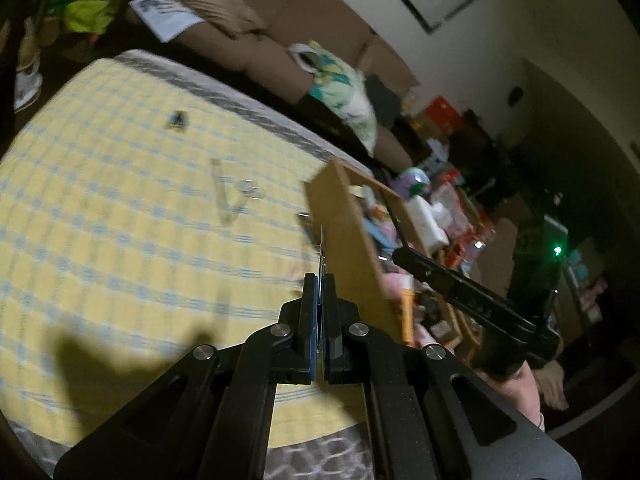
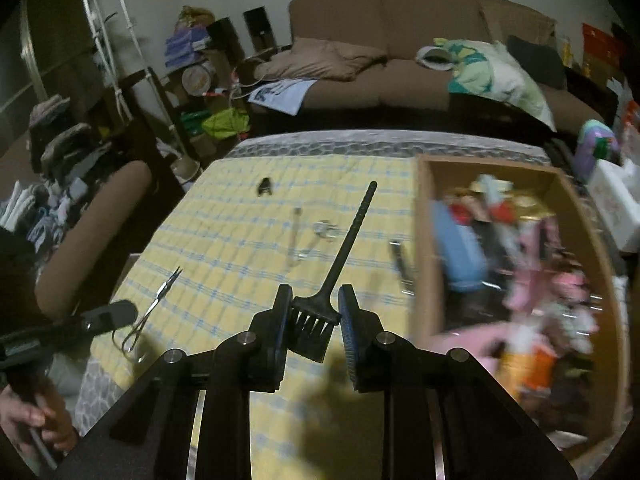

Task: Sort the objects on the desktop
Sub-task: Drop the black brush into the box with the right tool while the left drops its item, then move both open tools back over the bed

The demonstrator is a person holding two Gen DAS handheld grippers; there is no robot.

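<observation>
My right gripper is shut on a black tint brush, gripping its bristle head; the thin handle points away over the yellow checked tablecloth. My left gripper is shut on small metal scissors, seen edge-on between the pads; in the right wrist view the scissors hang from the left gripper at the left. The cardboard box full of items stands at the table's right. A clear tweezer, a ring-like item, a black clip and a dark tool lie on the cloth.
A brown sofa with a pillow runs behind the table. A brown chair sits at the left table edge. Cluttered shelves and boxes stand beyond the cardboard box.
</observation>
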